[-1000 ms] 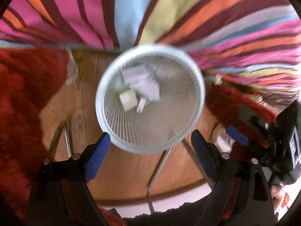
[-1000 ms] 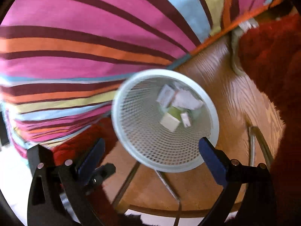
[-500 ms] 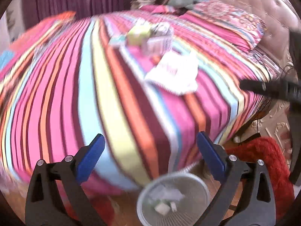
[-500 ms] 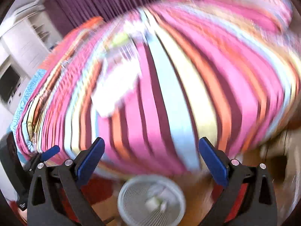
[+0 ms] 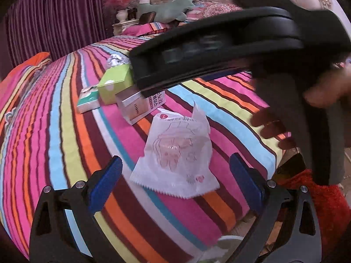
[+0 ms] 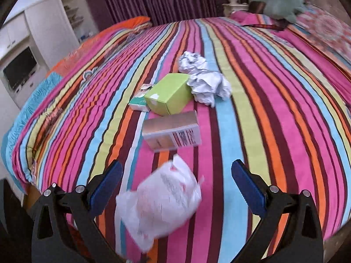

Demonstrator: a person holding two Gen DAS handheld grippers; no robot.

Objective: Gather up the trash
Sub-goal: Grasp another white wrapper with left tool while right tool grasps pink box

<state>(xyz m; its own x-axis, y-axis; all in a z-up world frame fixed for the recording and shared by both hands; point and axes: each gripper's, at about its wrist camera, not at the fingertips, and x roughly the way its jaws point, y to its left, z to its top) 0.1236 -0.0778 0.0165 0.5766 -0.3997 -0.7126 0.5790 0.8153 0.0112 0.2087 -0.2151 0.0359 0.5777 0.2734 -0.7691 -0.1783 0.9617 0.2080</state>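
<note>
Trash lies on the striped bedspread (image 6: pixel 274 100). A white plastic wrapper (image 5: pixel 177 155) lies nearest, between my fingers in both views (image 6: pixel 160 203). Behind it lie a tan carton (image 6: pixel 173 132), a lime-green box (image 6: pixel 169 93), a small green-and-white box (image 6: pixel 139 99) and crumpled silver paper (image 6: pixel 204 81). My left gripper (image 5: pixel 175 184) is open and empty just short of the wrapper. My right gripper (image 6: pixel 176 189) is open and empty over the wrapper. The right gripper's black body (image 5: pixel 219 50) crosses the left wrist view and hides part of the boxes.
The rim of the white mesh bin (image 5: pixel 228 239) peeks out below the bed edge. A red rug (image 5: pixel 324 199) lies at right. A green plush toy (image 6: pixel 283 0) and pillows lie at the bed head. White cabinets with a screen (image 6: pixel 19 70) stand at left.
Both grippers have swung up from over the mesh bin on the floor to the bed top. The wrapper and boxes have come close. Both stay open.
</note>
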